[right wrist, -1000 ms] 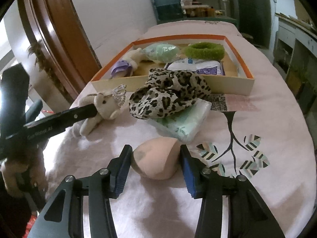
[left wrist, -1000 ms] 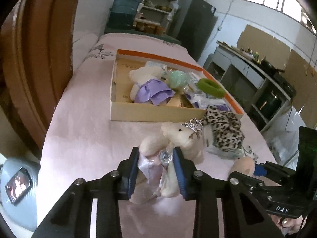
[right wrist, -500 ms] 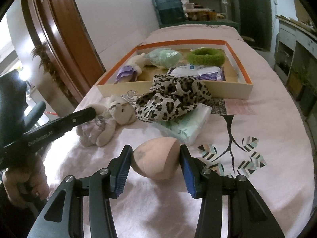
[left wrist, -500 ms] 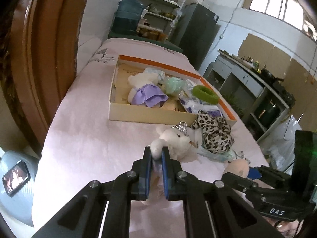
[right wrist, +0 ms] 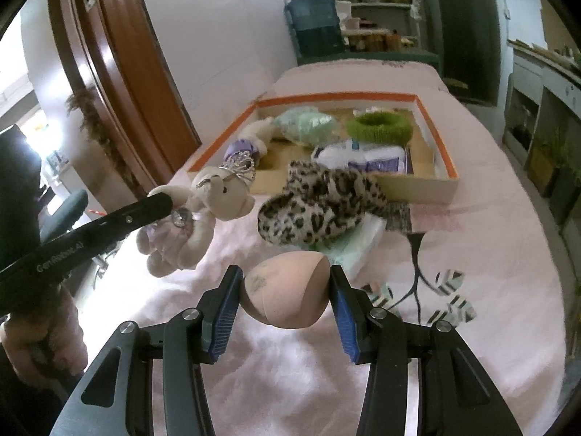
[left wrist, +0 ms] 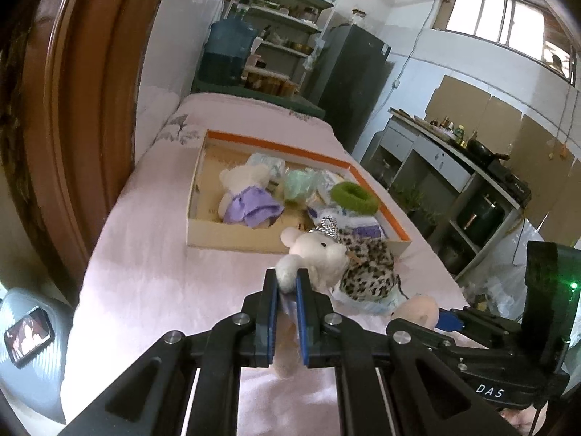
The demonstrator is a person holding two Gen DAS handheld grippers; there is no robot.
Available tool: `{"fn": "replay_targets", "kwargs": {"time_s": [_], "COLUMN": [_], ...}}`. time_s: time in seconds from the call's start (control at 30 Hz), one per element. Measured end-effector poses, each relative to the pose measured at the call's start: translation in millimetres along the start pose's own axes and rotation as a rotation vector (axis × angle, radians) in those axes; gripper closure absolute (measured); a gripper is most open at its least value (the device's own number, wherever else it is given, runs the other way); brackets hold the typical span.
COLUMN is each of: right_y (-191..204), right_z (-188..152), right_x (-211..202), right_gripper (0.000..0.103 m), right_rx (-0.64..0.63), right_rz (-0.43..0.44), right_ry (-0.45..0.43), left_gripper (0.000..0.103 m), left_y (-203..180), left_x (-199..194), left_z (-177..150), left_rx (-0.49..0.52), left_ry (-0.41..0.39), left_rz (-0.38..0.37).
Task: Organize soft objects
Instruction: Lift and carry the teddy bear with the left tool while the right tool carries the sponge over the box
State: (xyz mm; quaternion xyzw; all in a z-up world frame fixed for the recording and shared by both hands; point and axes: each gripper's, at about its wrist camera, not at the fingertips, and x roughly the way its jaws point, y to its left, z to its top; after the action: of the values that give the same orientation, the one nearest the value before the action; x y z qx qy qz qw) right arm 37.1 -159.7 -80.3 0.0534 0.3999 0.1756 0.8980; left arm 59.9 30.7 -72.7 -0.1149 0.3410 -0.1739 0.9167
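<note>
- Left wrist view: left gripper [left wrist: 287, 290] clenched on a limb of the crowned teddy [left wrist: 316, 254], lifted clear of the pink cloth [left wrist: 152, 283], just in front of the orange-rimmed box [left wrist: 232, 239]. Leopard-print scrunchie [left wrist: 366, 272] beside the teddy, also in front of the box.
- Right wrist view: right gripper [right wrist: 285, 290] grasping the peach sponge [right wrist: 287, 290] between blue pads, well in front of the box [right wrist: 417, 185]. Scrunchie [right wrist: 319, 207] between sponge and box. Teddy [right wrist: 203, 214] hanging from the left gripper [right wrist: 163, 201], left of the scrunchie.
</note>
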Motion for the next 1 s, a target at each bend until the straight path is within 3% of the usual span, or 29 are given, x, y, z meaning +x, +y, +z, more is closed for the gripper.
{"fn": "replay_targets", "kwargs": {"time_s": [0.2, 0.77, 1.0], "right_y": [0, -19, -31], "right_z": [16, 56, 75], "right_x": [-14, -28, -29], "right_gripper": [0.053, 0.053, 0.053], "right_rx": [-0.023, -0.024, -0.006], "right_rz": [-0.007, -0.036, -0.048], "right_ry": [-0.050, -0.139, -0.177], "left_gripper": [0.094, 0.093, 0.093], "left_y": [-11, -19, -13], "left_x": [-9, -9, -5], "left_z": [12, 39, 52], "left_rx": [0.028, 0.000, -0.016], "left_ry": [-0.055, -0.138, -0.165], "left_rz": [0.044, 0.024, 0.048]}}
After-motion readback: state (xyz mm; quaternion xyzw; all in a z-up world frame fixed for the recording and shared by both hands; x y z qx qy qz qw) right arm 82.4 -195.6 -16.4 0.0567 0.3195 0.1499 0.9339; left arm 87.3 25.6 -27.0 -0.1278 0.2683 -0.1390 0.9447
